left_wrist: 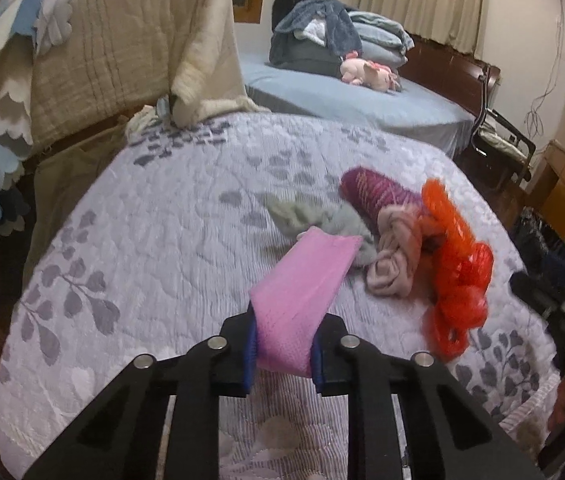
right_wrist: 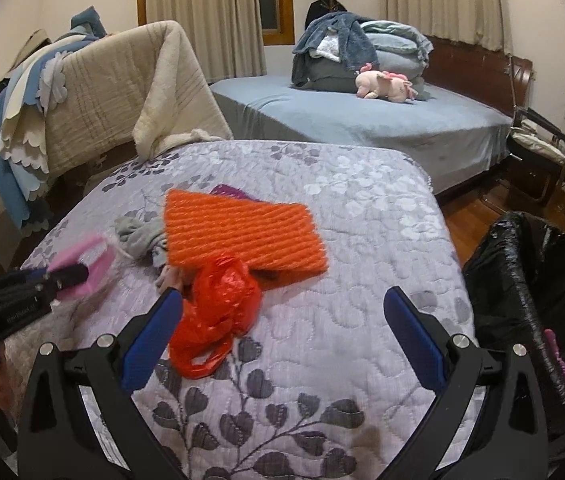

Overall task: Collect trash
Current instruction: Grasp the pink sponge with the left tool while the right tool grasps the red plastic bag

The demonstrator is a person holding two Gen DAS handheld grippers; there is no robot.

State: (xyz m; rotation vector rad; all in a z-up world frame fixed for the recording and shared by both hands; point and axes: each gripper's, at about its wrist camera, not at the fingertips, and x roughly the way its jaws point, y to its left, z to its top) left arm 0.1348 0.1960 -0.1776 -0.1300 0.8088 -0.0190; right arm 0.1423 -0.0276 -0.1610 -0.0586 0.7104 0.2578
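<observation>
The left tool [left_wrist: 284, 350] is clamped on a pink foam sheet [left_wrist: 302, 292], its blue pads pressing the sheet's near end so that the rest juts forward and upward over the bed [left_wrist: 162, 220]. Held by one end like this, the sheet is probably ready to be carried across to the black-lined bin [right_wrist: 530, 280] that stands off the bed's right edge.

The right tool [right_wrist: 282, 334] hangs with its jaws spread wide and nothing between them, over the quilt near the bed's front edge. Its left finger lies just beside a crumpled red plastic bag [right_wrist: 218, 312], which looks like the next piece of trash it could take. An orange ribbed foam sheet [right_wrist: 242, 232] rests partly on the bag and on a heap of clothes towards the middle of the bed.

That heap is hard to sort out: a grey cloth [left_wrist: 318, 216], a pinkish knotted cloth [left_wrist: 394, 256] and a purple patterned piece [left_wrist: 374, 192] overlap, and the orange sheet hides most of them in the right wrist view. Something pink shows inside the bin, too small to tell what it is. The left wrist view is blurred at its right side, where the right tool is only a dark shape.
</observation>
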